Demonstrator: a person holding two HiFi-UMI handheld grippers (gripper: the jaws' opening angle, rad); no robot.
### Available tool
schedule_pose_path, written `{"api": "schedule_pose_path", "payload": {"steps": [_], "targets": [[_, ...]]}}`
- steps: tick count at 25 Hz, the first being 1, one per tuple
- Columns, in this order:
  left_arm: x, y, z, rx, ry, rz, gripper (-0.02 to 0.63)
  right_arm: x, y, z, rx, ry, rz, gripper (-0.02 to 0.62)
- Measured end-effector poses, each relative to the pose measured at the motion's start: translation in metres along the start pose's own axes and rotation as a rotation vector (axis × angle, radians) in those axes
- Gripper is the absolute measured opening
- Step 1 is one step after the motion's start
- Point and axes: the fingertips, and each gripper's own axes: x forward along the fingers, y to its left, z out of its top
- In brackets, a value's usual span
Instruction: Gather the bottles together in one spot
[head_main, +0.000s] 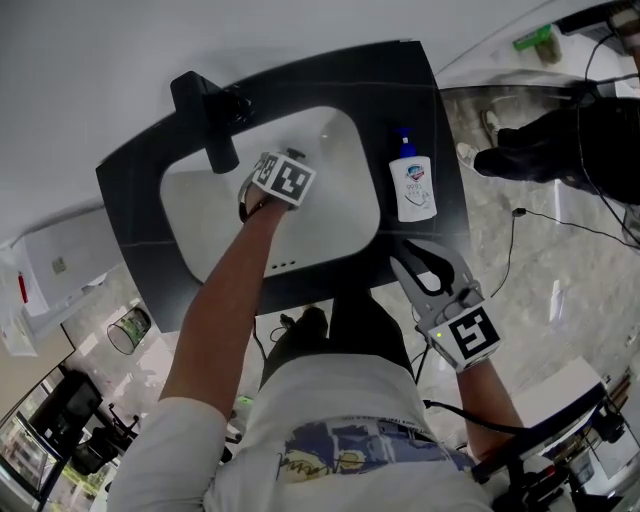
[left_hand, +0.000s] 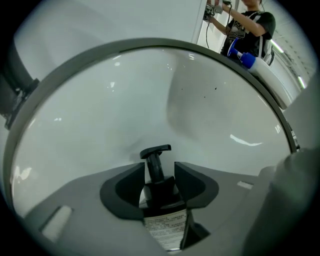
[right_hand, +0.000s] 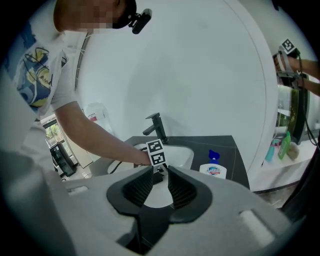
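Judged rigid, light and slippery, the black pump bottle (left_hand: 160, 200) is clamped at its shoulder by the left hand-held gripper (left_hand: 159, 167); the right hand-held gripper (right_hand: 159, 171) is seen released, empty.

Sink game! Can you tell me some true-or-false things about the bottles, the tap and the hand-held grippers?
1. The left hand-held gripper holds a dark pump bottle over the white basin. True.
2. The white bottle with the blue pump is inside the basin. False: it is on the dark counter, to the right of the basin.
3. The right hand-held gripper is holding a bottle. False: its jaws stand apart with nothing between them.
4. The faucet is black. True.
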Motion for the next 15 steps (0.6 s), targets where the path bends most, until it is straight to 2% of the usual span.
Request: {"api": "schedule_pose_path", "payload": {"steps": [6,8,11,15], "targets": [[0.008,0.002,0.003,-0.002,0.085,-0.031,0.210,0.001,0.001,-0.007,0.022,0.025,0.006,0.089],[0.009,0.001,0.005,0.017,0.106,-0.045,0.192,0.002,0.002,-0.008,0.020,0.025,0.012,0.089],[0.006,-0.005,0.004,0.039,0.108,-0.049,0.175,0.002,0.004,-0.010,0.019,0.019,0.018,0.090],[-0.006,-0.012,0.003,0.047,0.067,-0.038,0.159,0.001,0.005,-0.004,0.016,0.003,0.014,0.089]]}}
